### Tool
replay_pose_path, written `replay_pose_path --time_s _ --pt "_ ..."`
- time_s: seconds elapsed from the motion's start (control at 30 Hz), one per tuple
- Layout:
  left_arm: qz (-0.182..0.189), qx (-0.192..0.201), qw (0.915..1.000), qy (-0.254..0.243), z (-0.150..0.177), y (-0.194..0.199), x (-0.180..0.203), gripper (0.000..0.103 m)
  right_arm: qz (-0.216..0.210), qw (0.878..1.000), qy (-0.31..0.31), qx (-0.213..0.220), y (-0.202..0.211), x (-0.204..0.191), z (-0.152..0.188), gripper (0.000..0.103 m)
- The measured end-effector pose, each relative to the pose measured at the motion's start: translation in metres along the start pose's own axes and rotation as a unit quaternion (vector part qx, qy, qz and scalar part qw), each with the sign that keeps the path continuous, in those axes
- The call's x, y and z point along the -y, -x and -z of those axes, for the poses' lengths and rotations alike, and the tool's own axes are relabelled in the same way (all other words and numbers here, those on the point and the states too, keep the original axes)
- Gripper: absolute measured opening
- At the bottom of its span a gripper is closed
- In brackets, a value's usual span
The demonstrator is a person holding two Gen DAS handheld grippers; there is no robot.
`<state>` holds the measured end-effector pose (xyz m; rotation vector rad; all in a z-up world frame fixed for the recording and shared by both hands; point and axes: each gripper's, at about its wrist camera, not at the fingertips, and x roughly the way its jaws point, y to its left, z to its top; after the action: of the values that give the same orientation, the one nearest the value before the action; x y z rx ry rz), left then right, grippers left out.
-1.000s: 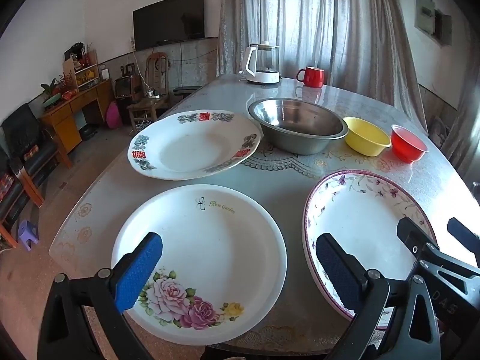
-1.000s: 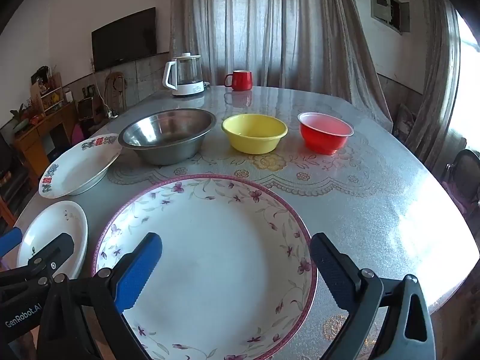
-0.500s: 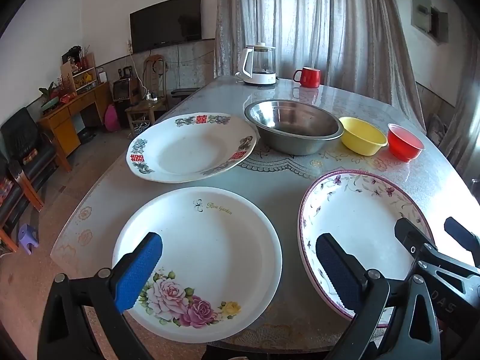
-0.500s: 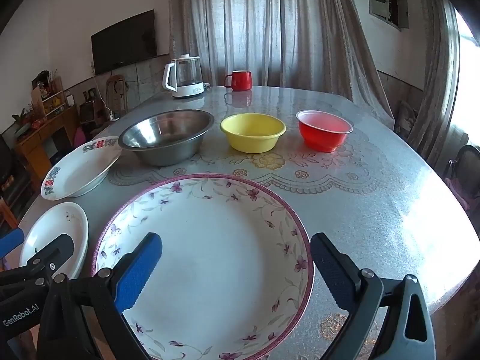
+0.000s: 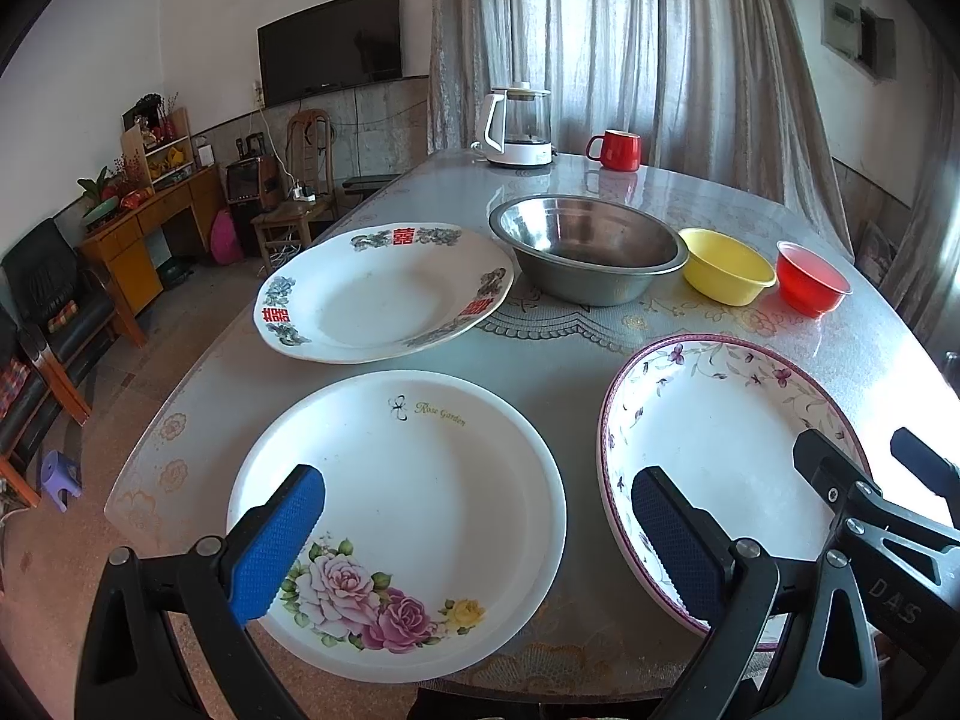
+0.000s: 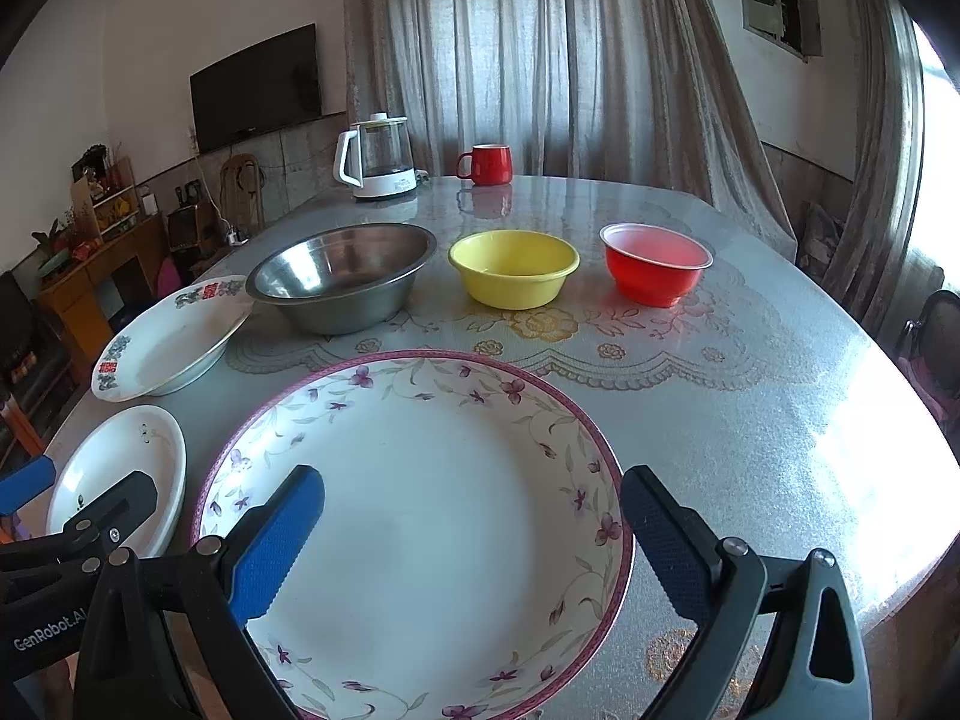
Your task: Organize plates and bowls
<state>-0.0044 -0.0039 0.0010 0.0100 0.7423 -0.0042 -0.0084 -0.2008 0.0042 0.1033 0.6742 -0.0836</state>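
Rose plate (apparently untouched) below gaping left hand-held gripper.

Glass-topped table, bearing three plates, steel bowl, yellow bowl, red bowl, kettle, red mug

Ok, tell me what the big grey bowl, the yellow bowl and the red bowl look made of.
Steel bowl: polished metal, probably stainless steel, since its inside mirrors light and shows streaked reflections.
Yellow bowl: likely plastic; opaque, uniform colour with a soft sheen and a rolled rim.
Red bowl: apparently thin plastic; light glows through its wall, so it is translucent.
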Motion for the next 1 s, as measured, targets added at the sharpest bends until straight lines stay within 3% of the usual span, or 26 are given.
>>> replay_pose_path --time_s 1.0 --pt "0.01 -0.012 0.9998 -0.012 -0.0005 -0.0018 0.0076 0.103 -0.016 1.0 -0.006 0.003 0.0036 0.0075 0.0016 0.101"
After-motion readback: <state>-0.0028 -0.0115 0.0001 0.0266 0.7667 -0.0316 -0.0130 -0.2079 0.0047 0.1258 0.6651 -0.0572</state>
